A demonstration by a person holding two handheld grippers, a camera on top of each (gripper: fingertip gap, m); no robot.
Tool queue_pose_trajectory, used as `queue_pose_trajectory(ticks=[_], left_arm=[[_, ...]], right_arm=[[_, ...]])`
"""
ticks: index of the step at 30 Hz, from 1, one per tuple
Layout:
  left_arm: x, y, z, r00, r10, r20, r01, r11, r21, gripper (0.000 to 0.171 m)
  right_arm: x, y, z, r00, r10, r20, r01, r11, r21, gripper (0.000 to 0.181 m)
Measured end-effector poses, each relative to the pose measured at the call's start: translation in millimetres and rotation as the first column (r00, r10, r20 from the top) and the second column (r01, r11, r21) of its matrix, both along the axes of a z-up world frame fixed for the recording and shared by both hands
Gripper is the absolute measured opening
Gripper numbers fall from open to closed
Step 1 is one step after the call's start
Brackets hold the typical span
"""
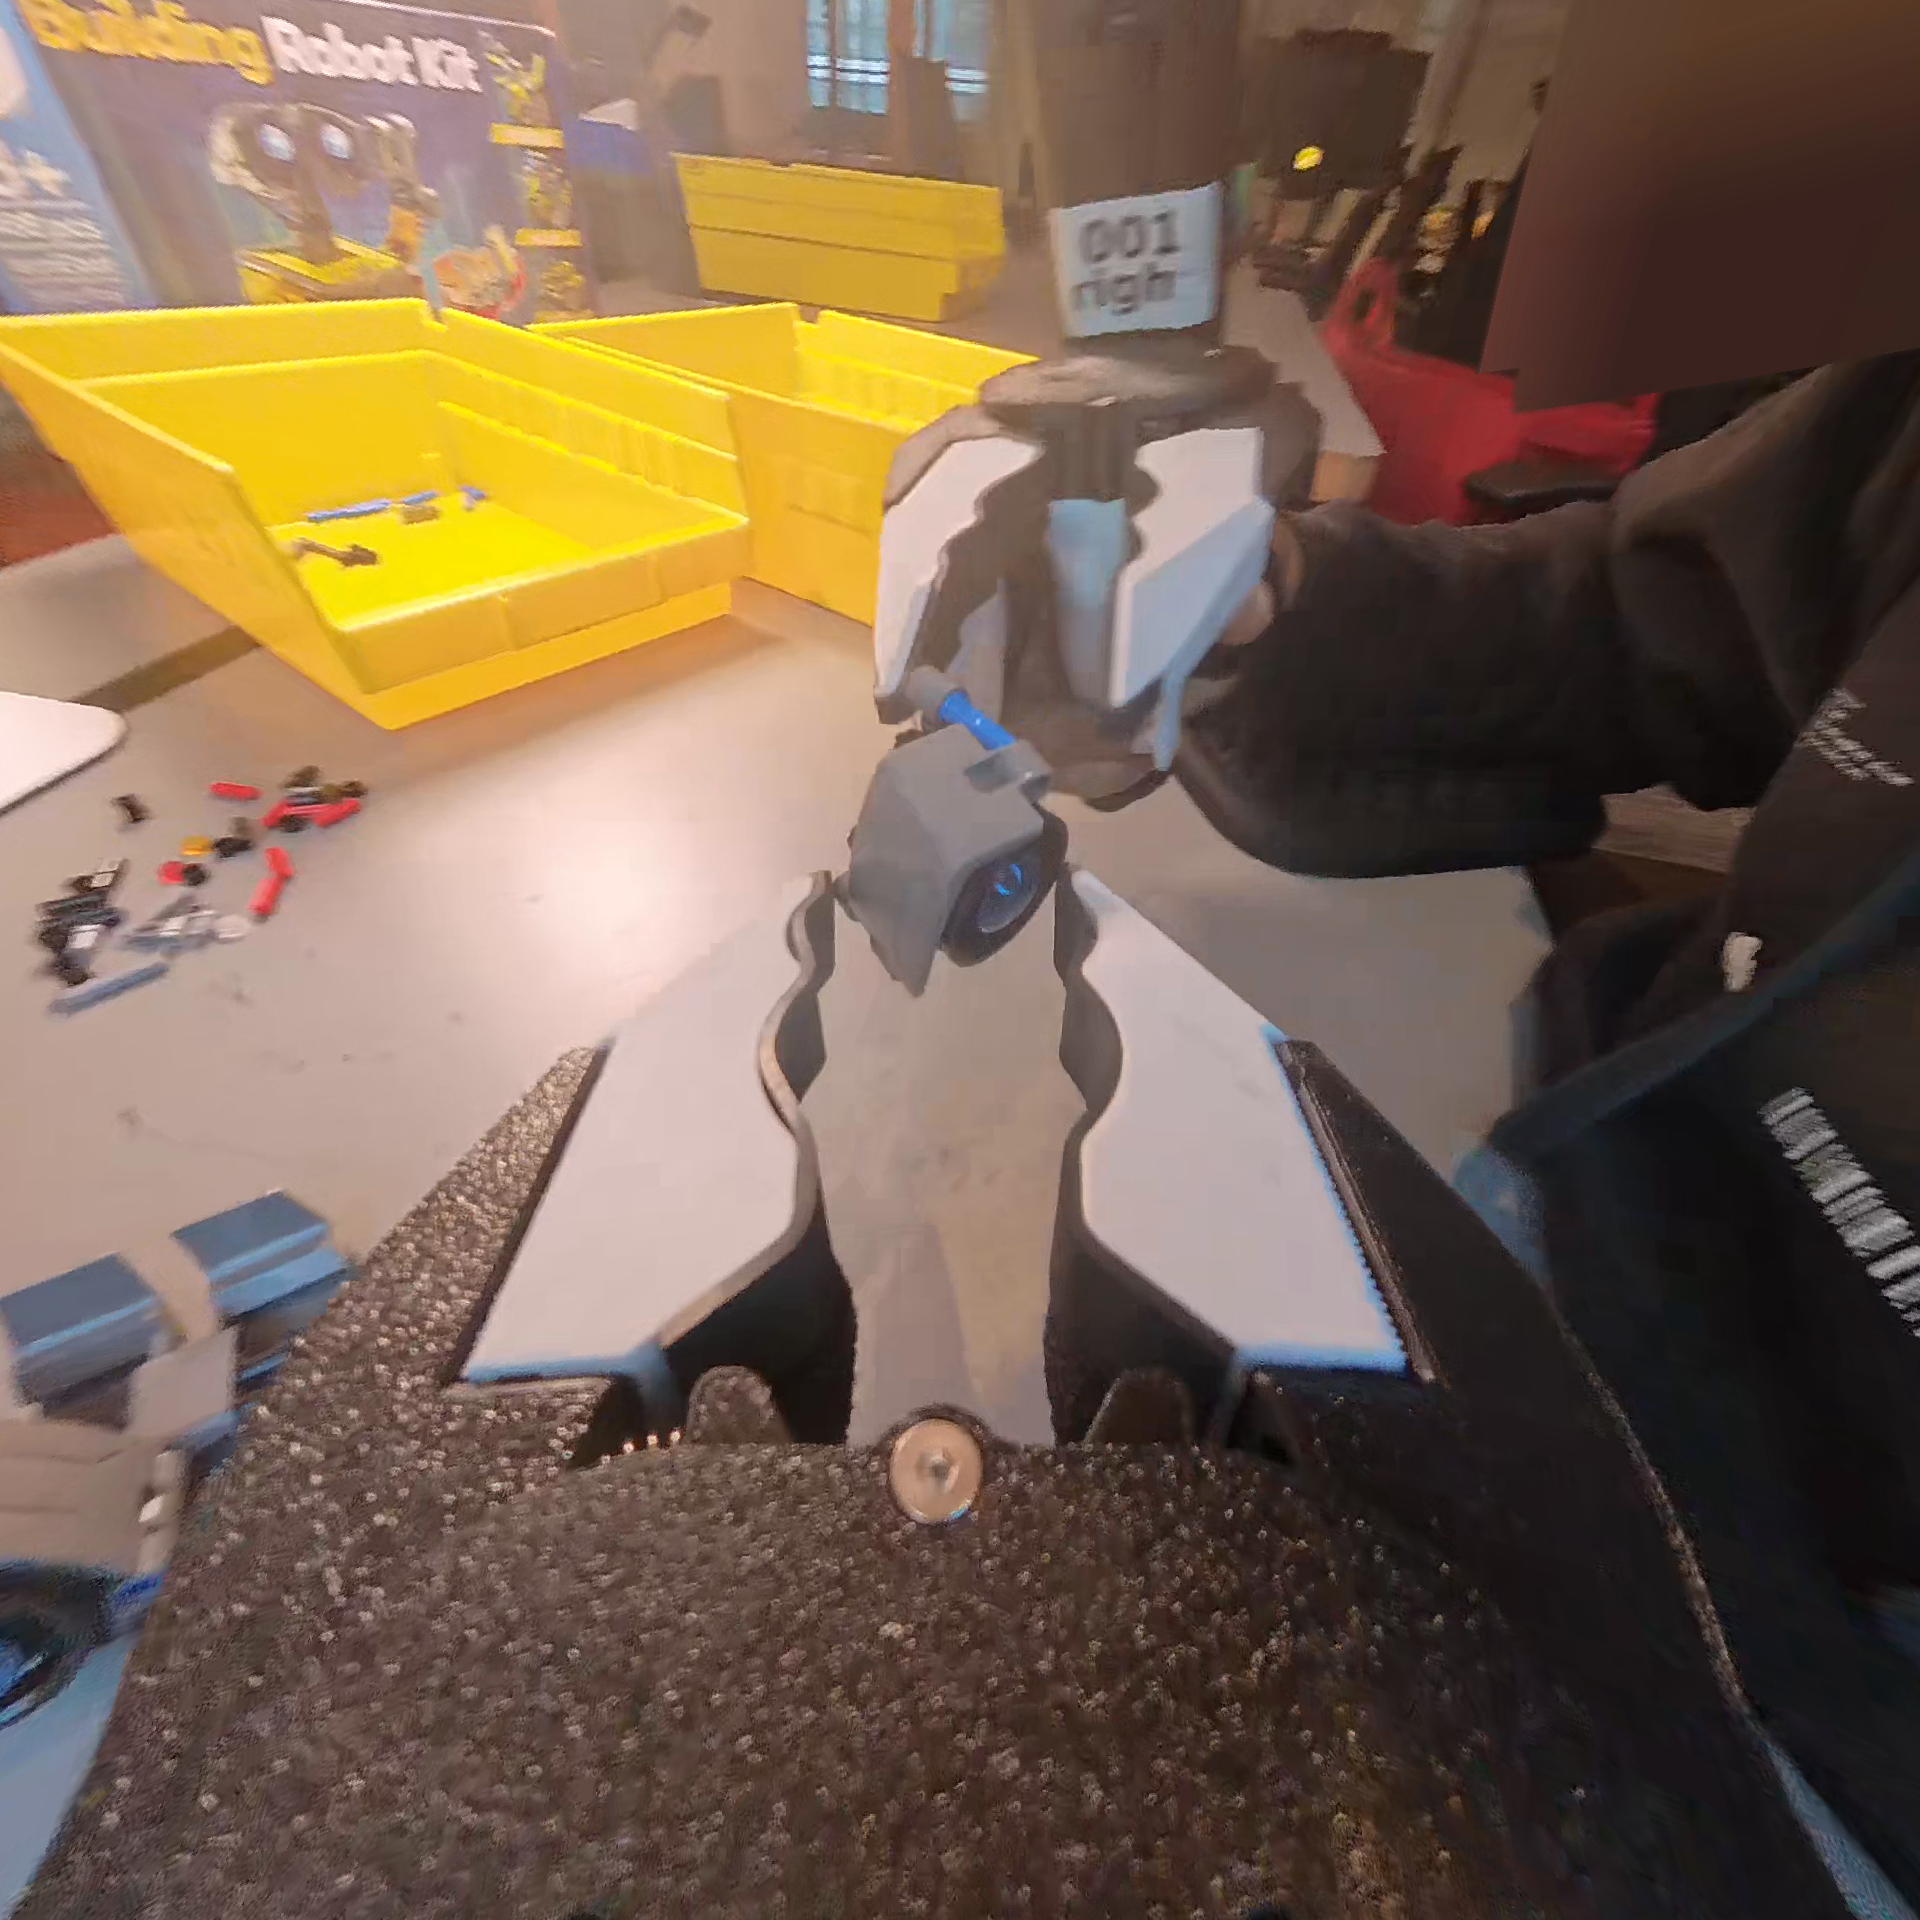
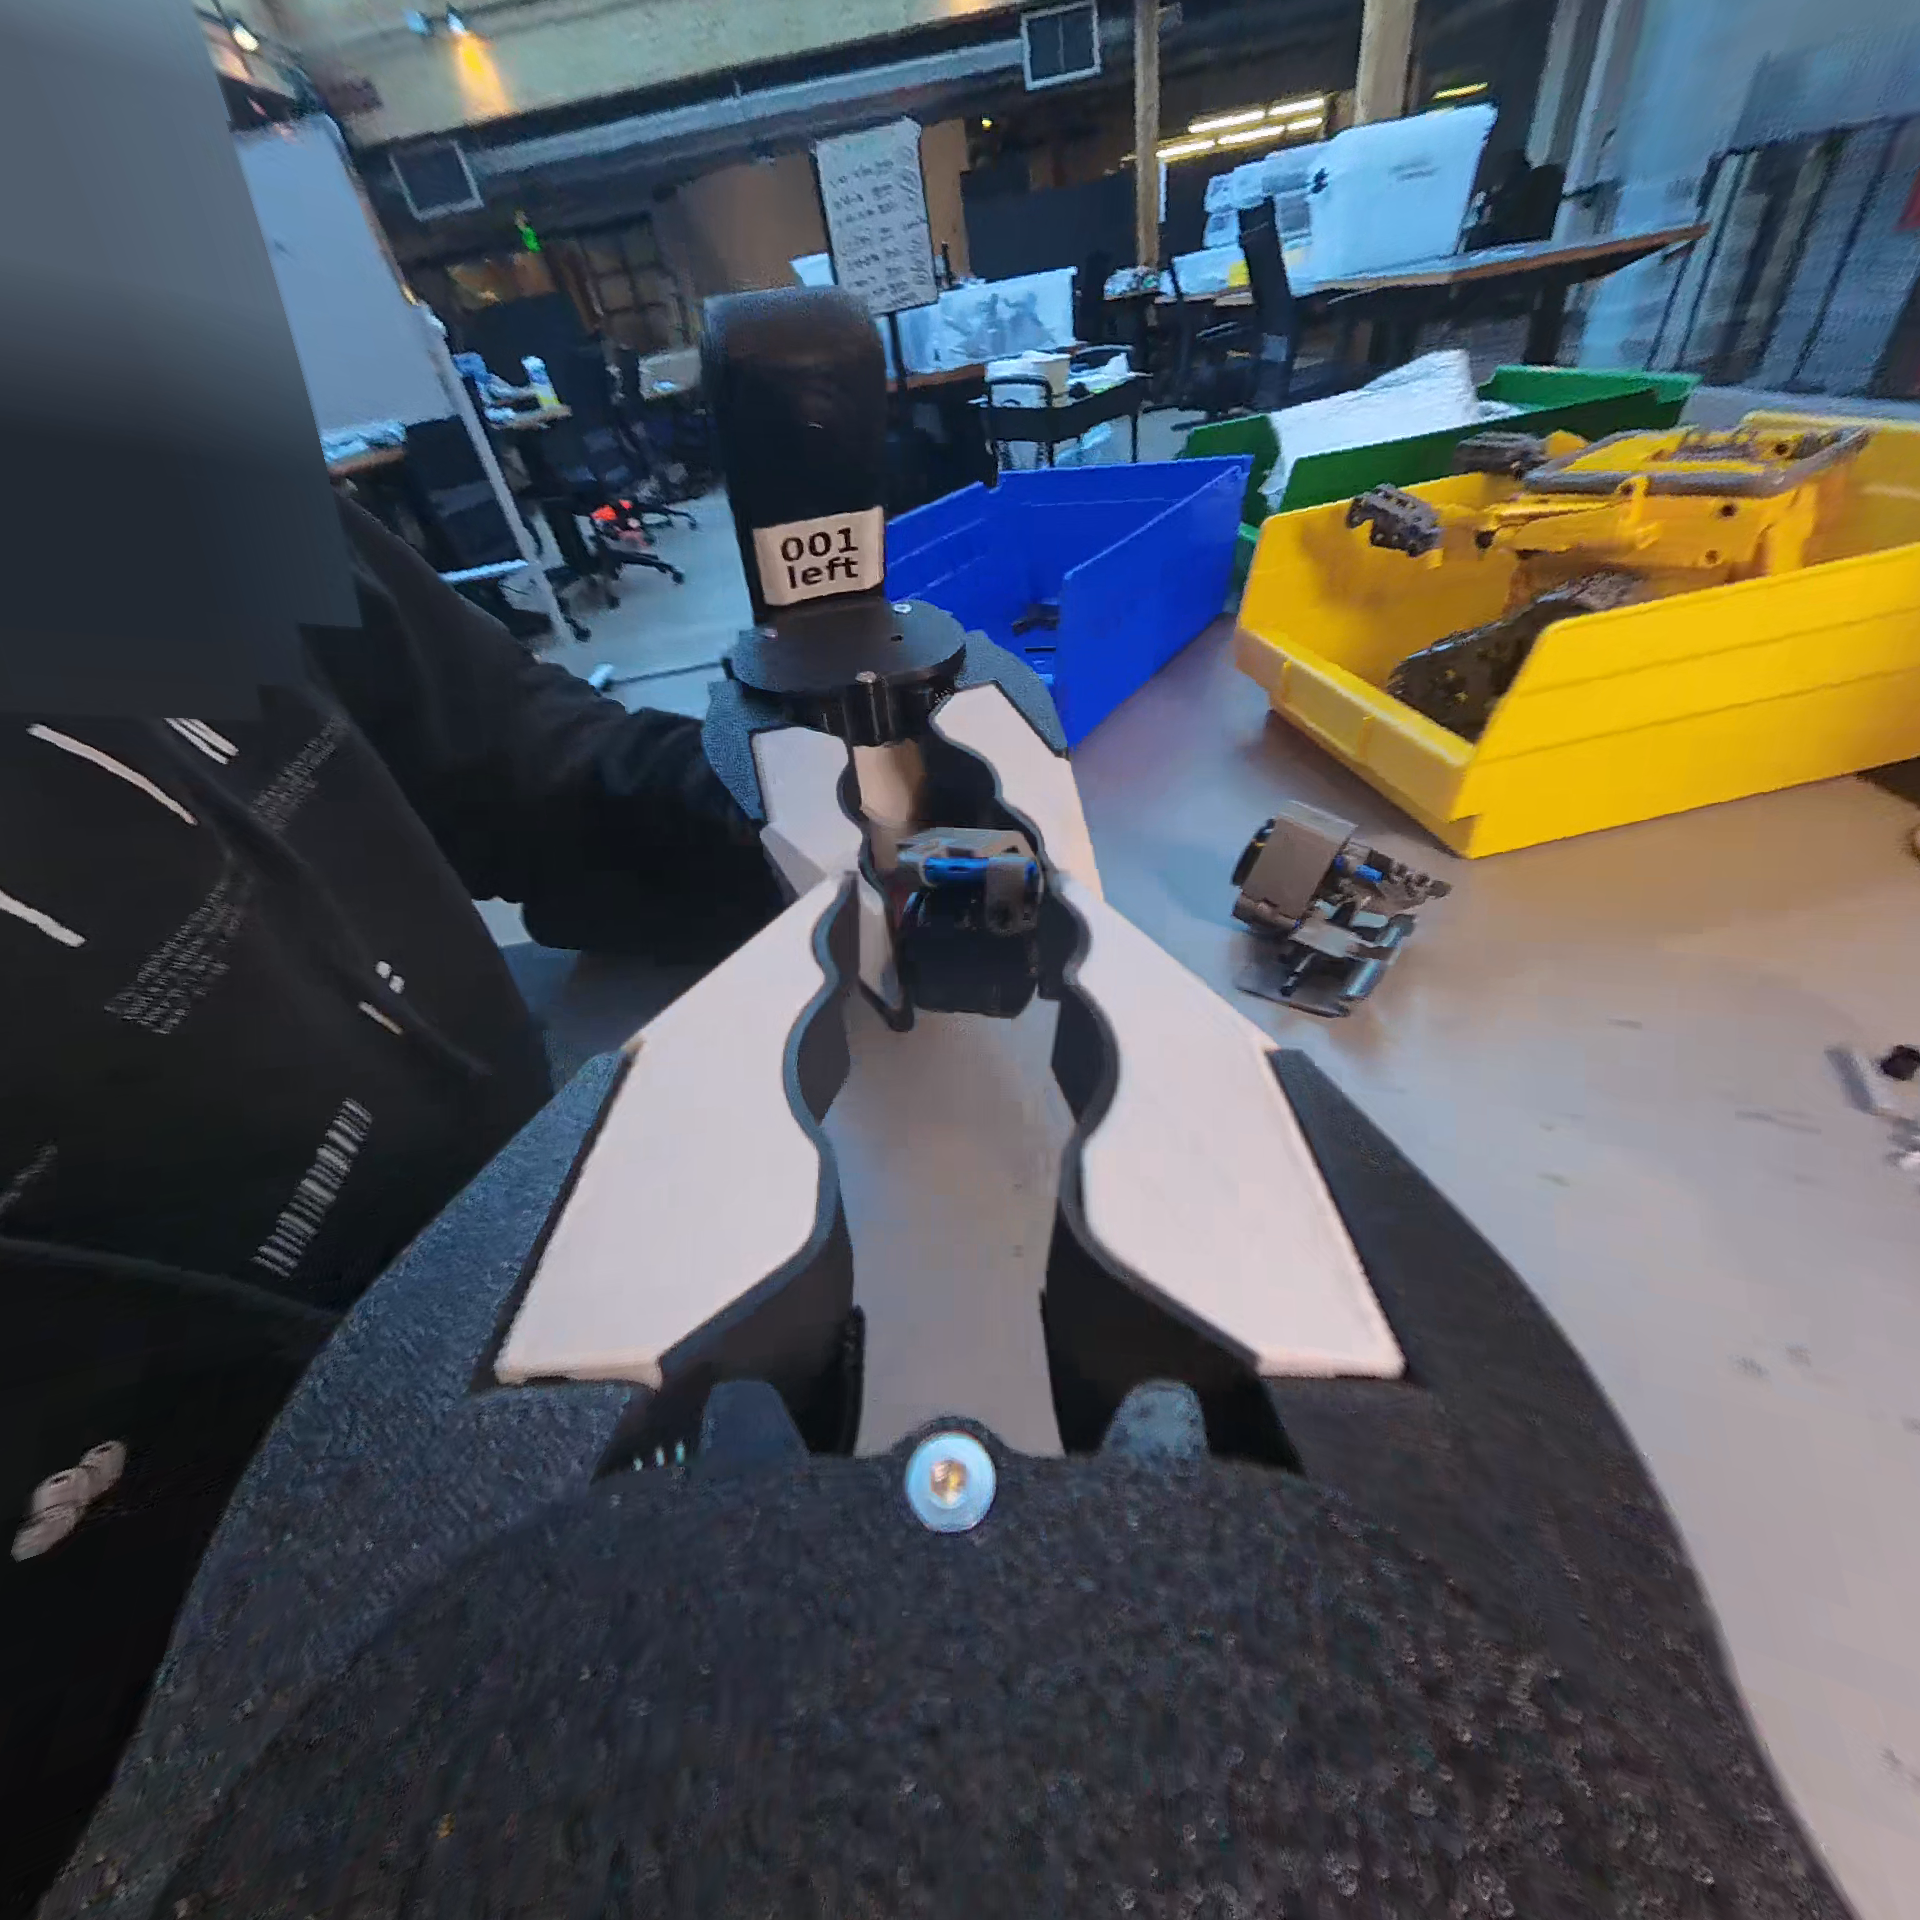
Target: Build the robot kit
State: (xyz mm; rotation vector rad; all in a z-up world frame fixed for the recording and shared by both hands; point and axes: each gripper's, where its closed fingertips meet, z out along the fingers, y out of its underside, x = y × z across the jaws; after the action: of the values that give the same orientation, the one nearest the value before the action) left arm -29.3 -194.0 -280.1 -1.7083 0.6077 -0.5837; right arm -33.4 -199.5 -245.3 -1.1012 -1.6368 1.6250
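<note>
Two grippers meet tip to tip above the table (image 1: pixel 582 935), both on one small grey block assembly (image 1: pixel 940 862) with a round blue-tinted lens piece on its face. Left gripper (image 1: pixel 940 914): jaws narrow, closed on the assembly's lower sides. Right gripper (image 1: pixel 977 717): jaws drawn nearly together on a blue pin (image 1: pixel 971 717) that stands out of the assembly's top. From the right wrist view, the right gripper (image 2: pixel 951 914) frames the same piece, the left gripper (image 2: pixel 940 831) coming in opposite, a gloved hand (image 2: pixel 623 821) behind it. Assembly hangs in the air, clear of the tabletop. Judged light, stiff plastic, smooth; press-fit joints likely to part if twisted, so the flat grey sides look the safer hold, not the lens. Outward: loose red, black and grey parts (image 1: pixel 197 862) toward the table's left edge; a yellow bin (image 1: pixel 416 499) behind them with a few pieces inside; a second partly built model (image 2: pixel 1320 914) out on the tabletop; another yellow bin (image 2: pixel 1558 727) and a blue bin (image 2: pixel 1091 561) toward the far edge.
</note>
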Motion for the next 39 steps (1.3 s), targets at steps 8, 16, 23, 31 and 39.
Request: queue_pose_trajectory(ticks=[8,16,23,31,39], left_arm=[[-12,12,-6,0.956,0.186,-0.225,-0.168,0.981,0.098,0.031],[4,3,-25,0.933,0.087,-0.35,-0.069,0.996,0.061,0.03],[6,1,-37,0.916,0.063,-0.396,-0.06,0.998,0.02,0.031],[2,-3,-28,0.974,-0.012,-0.224,0.004,0.999,-0.036,0.034],[-6,-6,-17,0.956,0.007,-0.294,0.01,0.998,0.055,0.022]], right_arm=[[-20,10,-7,0.965,-0.252,-0.07,0.261,0.914,0.309,0.044],[-9,-5,-24,0.994,-0.087,-0.068,0.109,0.873,0.476,0.041],[-8,-10,-37,0.997,-0.071,-0.026,0.074,0.866,0.495,0.031],[-7,-8,-31,0.996,-0.072,-0.059,0.092,0.865,0.493,0.029],[-8,10,-48,0.992,-0.122,0.031,0.092,0.87,0.484,0.029]])
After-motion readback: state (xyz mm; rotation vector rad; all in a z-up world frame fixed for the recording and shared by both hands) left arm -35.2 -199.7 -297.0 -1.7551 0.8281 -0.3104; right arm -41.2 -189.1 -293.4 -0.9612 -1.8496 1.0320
